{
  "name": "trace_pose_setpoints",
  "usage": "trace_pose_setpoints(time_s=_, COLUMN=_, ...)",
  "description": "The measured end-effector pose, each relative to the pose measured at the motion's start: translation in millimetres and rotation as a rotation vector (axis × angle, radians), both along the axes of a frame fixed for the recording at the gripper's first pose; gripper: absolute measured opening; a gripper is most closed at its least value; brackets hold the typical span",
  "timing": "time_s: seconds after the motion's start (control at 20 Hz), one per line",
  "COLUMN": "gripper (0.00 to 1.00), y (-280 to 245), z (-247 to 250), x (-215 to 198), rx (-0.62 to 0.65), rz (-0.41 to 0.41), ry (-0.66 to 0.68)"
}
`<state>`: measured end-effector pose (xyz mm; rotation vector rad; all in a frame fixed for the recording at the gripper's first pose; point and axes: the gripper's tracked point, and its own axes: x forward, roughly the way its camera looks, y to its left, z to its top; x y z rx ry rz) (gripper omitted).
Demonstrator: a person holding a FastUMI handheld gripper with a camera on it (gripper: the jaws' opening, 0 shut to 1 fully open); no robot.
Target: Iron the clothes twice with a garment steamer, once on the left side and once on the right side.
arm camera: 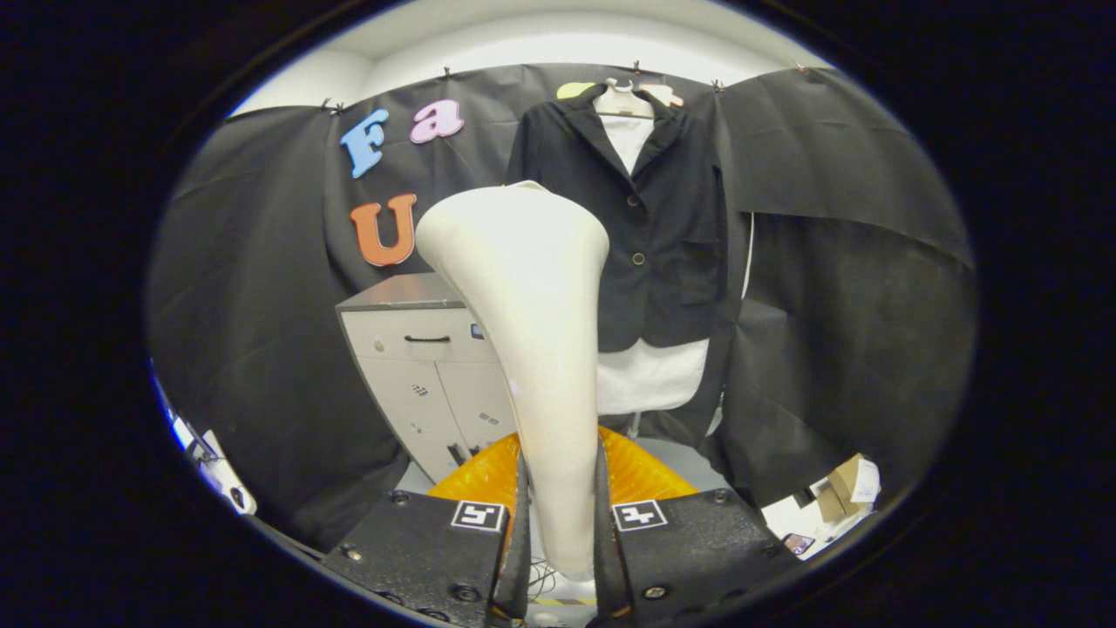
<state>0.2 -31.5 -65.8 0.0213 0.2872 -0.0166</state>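
**Steamer in the grip, jacket not reached yet**

Looks like the approach stage, before either pass. Gripper (562,523) clamped on the handle of the garment steamer (532,349), one finger pressing each side of the narrow lower stem, so a firm pinch and not a loose cradle. Steamer head pointing up and forward, flaring out wide at the top, sitting well short of the cloth as far as can be judged.

Dark jacket (663,227) hanging on a hanger (623,100) against the booth wall, beyond the steamer head and a bit to its right. White shirt (649,375) underneath, showing at the collar and below the jacket hem. No contact with the fabric at this point, so probably neither side done.

Next move, at a guess: bring the head in close to one front panel near the shoulder, then draw it down the panel. Then the same on the other side. Worth keeping the head face flat to the cloth and steering clear of the buttons down the middle.

Materials: steamer body smooth, matte, cream plastic, rounded like a paddle. Jacket a soft, slightly fuzzy weave, lapels crisp, two small metal-looking buttons. Shirt plain and thin-looking. Ribbed orange translucent piece (636,475) just behind the fingers, hard to say what exactly. Grey cabinet (418,358) with drawers left of the jacket, a few cardboard boxes (846,488) on the floor to the right.
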Motion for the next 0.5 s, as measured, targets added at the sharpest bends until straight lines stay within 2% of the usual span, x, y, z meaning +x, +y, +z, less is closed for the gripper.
trace_pose_setpoints(time_s=0.5, gripper=0.32, y=7, z=1, x=-12, rx=0.001, rz=0.034, ry=0.01)
